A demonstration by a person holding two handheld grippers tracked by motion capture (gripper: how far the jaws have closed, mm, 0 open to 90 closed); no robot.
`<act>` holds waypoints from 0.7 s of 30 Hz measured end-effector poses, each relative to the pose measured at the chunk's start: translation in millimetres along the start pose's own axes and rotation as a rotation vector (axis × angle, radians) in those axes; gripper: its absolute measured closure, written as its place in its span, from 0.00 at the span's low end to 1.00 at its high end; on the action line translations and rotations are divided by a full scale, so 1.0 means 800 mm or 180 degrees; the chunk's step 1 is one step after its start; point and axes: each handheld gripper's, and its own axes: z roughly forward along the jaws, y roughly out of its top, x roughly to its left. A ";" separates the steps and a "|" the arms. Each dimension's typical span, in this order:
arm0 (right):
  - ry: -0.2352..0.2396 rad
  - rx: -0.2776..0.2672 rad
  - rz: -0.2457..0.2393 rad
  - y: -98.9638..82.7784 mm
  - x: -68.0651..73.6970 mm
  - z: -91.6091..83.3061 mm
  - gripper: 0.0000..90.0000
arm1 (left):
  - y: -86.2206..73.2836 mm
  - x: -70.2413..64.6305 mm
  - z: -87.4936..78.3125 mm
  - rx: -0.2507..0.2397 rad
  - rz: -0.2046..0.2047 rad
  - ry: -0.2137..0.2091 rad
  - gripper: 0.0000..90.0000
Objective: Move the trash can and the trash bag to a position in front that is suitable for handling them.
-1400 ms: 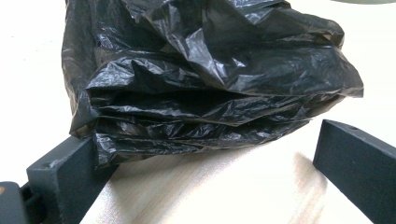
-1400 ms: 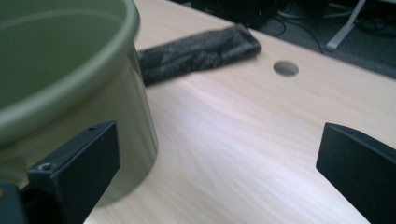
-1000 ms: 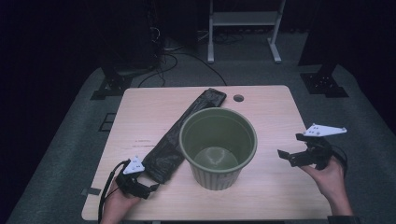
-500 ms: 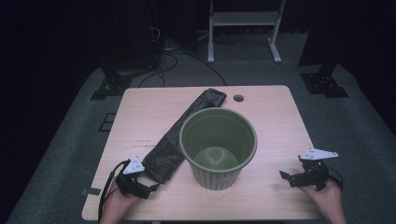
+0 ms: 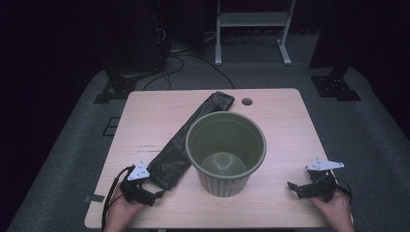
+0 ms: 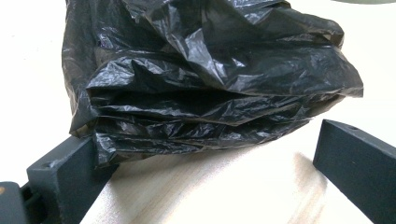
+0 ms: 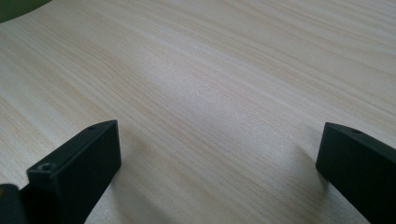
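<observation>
Nearest the person, both hands sit at the front edge of the table [image 5: 290, 111]. The left gripper [image 5: 155, 194] is at the front left corner, low on the wood, pointing toward the near end of the black plastic bag [image 5: 186, 145]. From the high view you can only say it's right at the bag's end. The left gripper view is where you get the detail: the jaws are spread wide, the folded, crinkly end of the bag [image 6: 205, 79] sits between them, and the bag's corner touches the one jaw while the other jaw stands clear of it with bare wood in between. So nothing pinched.

The right gripper [image 5: 292, 185] is at the front right, well apart from everything. Its own view shows jaws spread wide over plain wood grain, nothing between them, with just a sliver of green [image 7: 18, 7] in the top corner.

Moving back, the green ribbed bin [image 5: 226, 152] stands upright mid-table, open and empty inside, which the high view shows. The bag lies as a long flat strip just beside the bin's left side, running diagonally from the left gripper up toward the far edge, ending near a small round hole [image 5: 247, 102] in the tabletop.

Beyond the table: dark grey floor, cables, and a white stand [image 5: 251, 21].
</observation>
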 end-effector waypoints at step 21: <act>0.0005 -0.0001 -0.0005 0.000 0.000 0.000 0.00 | 0.002 -0.009 -0.044 -0.0097 -0.0191 0.0088 0.00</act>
